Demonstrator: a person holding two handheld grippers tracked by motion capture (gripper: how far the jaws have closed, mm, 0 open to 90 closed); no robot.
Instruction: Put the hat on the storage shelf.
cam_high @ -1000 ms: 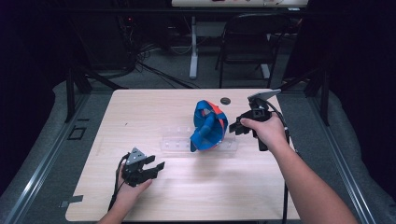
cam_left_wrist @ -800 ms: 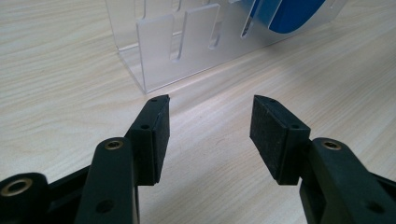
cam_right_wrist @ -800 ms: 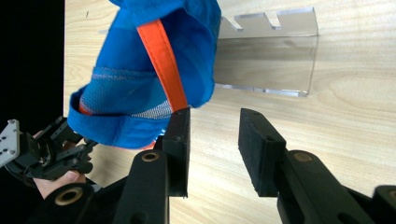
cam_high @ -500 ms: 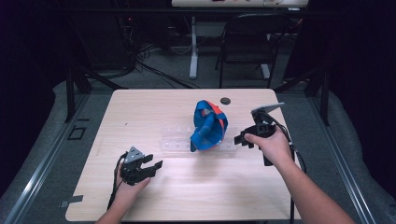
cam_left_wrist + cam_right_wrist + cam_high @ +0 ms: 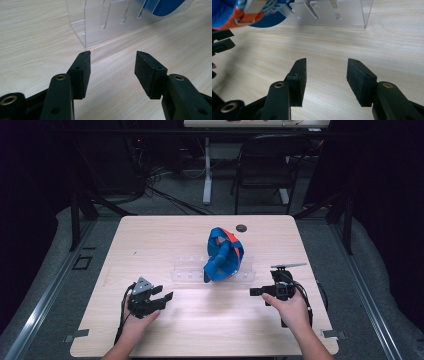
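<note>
A blue and orange strap-like item (image 5: 224,254) sits bunched in a clear acrylic slotted rack (image 5: 192,271) at the middle of the table. In the left gripper view the rack (image 5: 105,22) stands just beyond my open left gripper (image 5: 113,56), with the blue item (image 5: 165,5) at the top right. My left gripper (image 5: 166,296) rests at the table's near left, nothing between its jaws. At the near right my right gripper (image 5: 254,292) is open and empty, pointing left. The right gripper view has this gripper (image 5: 327,62) low over bare wood, the rack (image 5: 332,10) and the blue and orange item (image 5: 234,12) ahead.
A small dark round object (image 5: 241,227) lies on the wooden table (image 5: 150,240) behind the rack. The left gripper (image 5: 220,41) appears at the left edge of the right gripper view. A chair (image 5: 265,165) and cables stand on the floor beyond the table.
My right gripper has drawn back from beside the blue item toward the table's near edge. The left gripper has hardly moved.
</note>
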